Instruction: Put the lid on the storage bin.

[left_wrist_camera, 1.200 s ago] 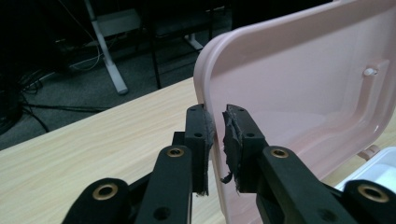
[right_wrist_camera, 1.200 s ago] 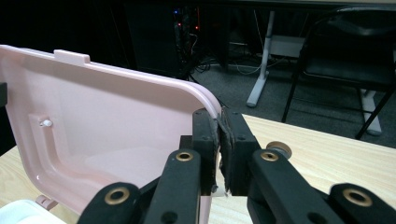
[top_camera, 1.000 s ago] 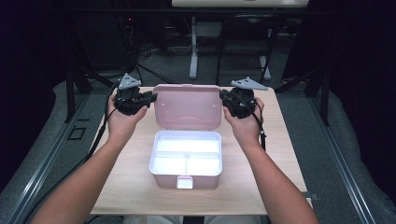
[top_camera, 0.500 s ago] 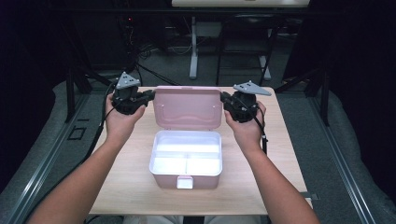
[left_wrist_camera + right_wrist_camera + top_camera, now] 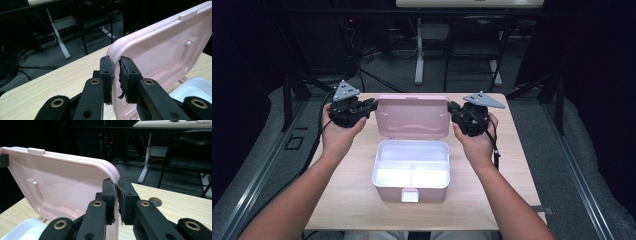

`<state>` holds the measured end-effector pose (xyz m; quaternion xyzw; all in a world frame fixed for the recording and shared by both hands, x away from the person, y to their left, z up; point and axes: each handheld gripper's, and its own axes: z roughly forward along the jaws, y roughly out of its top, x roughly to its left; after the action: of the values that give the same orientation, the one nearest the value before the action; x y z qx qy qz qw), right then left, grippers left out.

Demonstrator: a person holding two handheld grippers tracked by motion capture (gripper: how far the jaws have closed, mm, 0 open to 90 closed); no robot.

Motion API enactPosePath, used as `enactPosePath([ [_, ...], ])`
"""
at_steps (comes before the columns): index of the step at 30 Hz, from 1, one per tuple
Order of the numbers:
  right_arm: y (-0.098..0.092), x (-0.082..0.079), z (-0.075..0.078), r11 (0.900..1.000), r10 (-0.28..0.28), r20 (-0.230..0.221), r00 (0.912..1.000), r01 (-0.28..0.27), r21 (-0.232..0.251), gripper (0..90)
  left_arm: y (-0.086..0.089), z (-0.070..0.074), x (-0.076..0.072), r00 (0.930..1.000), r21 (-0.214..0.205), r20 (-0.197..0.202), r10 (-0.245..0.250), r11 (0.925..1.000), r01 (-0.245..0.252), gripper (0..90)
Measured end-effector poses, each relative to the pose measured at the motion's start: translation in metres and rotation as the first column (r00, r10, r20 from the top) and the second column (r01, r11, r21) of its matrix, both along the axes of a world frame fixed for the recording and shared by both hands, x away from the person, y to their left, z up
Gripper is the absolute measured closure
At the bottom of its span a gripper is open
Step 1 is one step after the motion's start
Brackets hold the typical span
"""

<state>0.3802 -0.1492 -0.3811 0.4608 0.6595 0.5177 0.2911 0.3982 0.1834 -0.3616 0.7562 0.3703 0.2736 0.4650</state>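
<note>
Little has moved since a second ago: the left hand-held gripper (image 5: 373,104) has just loosened slightly, jaws narrow around the left edge of the upright pink lid (image 5: 413,116), the edge between its pads with a small gap. The right hand-held gripper (image 5: 451,108) stays clamped on the lid's right edge. Below and between them, the open white-lined box (image 5: 410,170) sits on the wooden counter (image 5: 352,200).

Lid (image 5: 162,57) corner cut off (right edge), left gripper view.
</note>
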Motion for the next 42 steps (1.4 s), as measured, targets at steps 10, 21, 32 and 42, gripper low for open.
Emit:
enactPosePath([
  [10, 0.000, -0.009, -0.001, 0.9998, 0.015, 0.018, 0.9997, -0.015, -0.010, 81.8, 0.003, 0.001, -0.008, 0.9998, -0.002, -0.004, -0.017, 0.9999, 0.017, 79.4],
  [21, -0.001, -0.019, -0.002, 0.9994, 0.033, 0.022, 0.9992, -0.033, -0.008, 80.4, 0.005, 0.002, -0.018, 0.9992, -0.006, -0.004, -0.039, 0.9992, 0.039, 78.8],
  [32, -0.003, -0.024, -0.002, 0.9990, 0.045, 0.022, 0.9987, -0.045, 0.004, 80.2, 0.006, 0.003, -0.023, 0.9987, 0.005, -0.006, -0.050, 0.9987, 0.050, 78.8],
  [42, -0.004, -0.030, -0.003, 0.9981, 0.061, 0.024, 0.9978, -0.062, 0.006, 79.1, 0.008, 0.004, -0.028, 0.9980, 0.013, -0.010, -0.062, 0.9980, 0.062, 78.6],
])
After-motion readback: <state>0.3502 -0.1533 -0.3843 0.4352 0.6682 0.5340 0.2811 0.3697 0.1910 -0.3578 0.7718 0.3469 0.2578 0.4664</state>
